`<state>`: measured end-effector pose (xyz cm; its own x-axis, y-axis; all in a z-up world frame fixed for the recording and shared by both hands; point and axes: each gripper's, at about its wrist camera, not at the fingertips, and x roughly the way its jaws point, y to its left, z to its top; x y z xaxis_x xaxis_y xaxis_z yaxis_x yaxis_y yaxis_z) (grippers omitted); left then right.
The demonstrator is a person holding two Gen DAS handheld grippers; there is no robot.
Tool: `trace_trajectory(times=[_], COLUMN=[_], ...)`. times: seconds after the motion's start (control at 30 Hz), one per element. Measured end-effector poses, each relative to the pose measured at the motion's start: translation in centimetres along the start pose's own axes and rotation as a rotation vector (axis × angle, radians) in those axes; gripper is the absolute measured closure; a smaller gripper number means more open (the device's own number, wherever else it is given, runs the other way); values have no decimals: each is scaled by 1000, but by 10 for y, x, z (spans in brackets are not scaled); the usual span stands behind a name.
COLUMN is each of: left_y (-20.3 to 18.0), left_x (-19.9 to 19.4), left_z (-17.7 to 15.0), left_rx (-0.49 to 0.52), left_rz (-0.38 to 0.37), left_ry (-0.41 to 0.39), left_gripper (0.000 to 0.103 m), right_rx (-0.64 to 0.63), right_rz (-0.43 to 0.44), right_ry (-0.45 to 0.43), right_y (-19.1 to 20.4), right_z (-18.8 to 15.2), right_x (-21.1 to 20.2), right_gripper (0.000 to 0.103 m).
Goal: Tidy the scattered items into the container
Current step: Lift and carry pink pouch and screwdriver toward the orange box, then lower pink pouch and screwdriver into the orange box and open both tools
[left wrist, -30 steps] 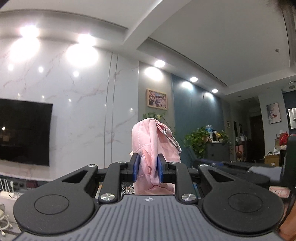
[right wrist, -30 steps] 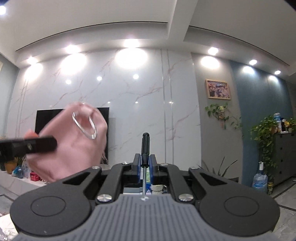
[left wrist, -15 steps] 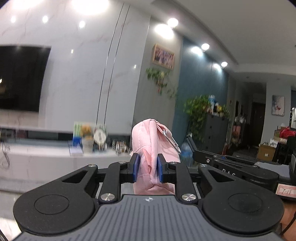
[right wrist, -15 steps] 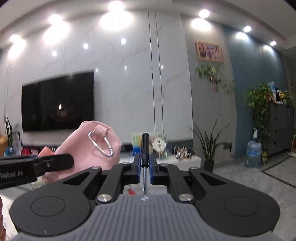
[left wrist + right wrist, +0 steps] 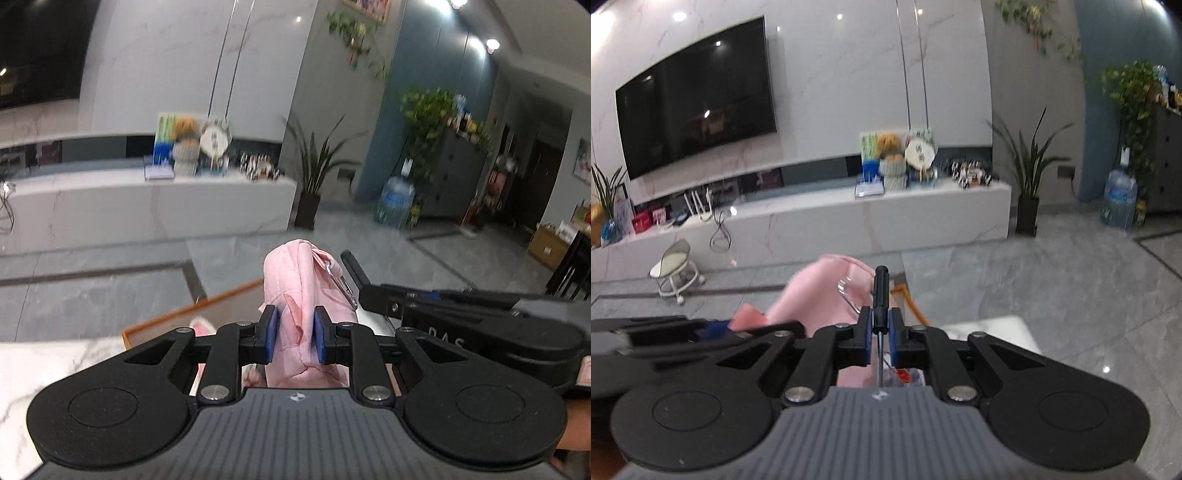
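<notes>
My left gripper [image 5: 294, 334] is shut on a pink fabric pouch [image 5: 301, 284] with a silver carabiner [image 5: 341, 284], held upright above a wooden-rimmed tray [image 5: 192, 308]. My right gripper [image 5: 879, 334] is shut on a black-handled screwdriver [image 5: 880, 291], handle pointing up and away. The pouch also shows in the right wrist view [image 5: 820, 291], just left of the screwdriver. The right gripper's body shows at the right of the left wrist view [image 5: 461, 314]. The tray's inside is mostly hidden by the grippers.
A white marble tabletop [image 5: 48, 362] lies at lower left, and its corner shows in the right wrist view [image 5: 993, 328]. Beyond are grey floor tiles, a white TV bench [image 5: 849, 221], a small stool [image 5: 674, 271], potted plants and a water jug [image 5: 1119, 201].
Both cameras have tilted down from ceiling and wall toward the floor and table. The tray edge and tabletop have come into view. Both grippers stay shut on their items.
</notes>
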<state>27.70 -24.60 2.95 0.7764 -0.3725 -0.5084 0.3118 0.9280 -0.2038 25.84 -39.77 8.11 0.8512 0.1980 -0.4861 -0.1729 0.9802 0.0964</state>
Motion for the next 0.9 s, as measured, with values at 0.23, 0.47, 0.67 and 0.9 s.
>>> trace_trajectory(times=[0.23,0.47,0.67,0.9], left_y=[11,14,14,19], left_x=[20,28,32,37], left_z=[-15,-26,-29,-31], left_rx=[-2,-1,9,1], left_rz=[45,59,62,67], left_ry=[70,104,121,135], left_gripper=[80,79,78,78], right_rx=[-4,-10,-15,-20], right_rz=[-5,-39,-47,-45], right_ry=[84,171,205,219], right_y=[5,0,-2,-1], right_z=[-16,-32,-39,-43], right_x=[23,42,50,53], right_gripper=[94,94,94,94])
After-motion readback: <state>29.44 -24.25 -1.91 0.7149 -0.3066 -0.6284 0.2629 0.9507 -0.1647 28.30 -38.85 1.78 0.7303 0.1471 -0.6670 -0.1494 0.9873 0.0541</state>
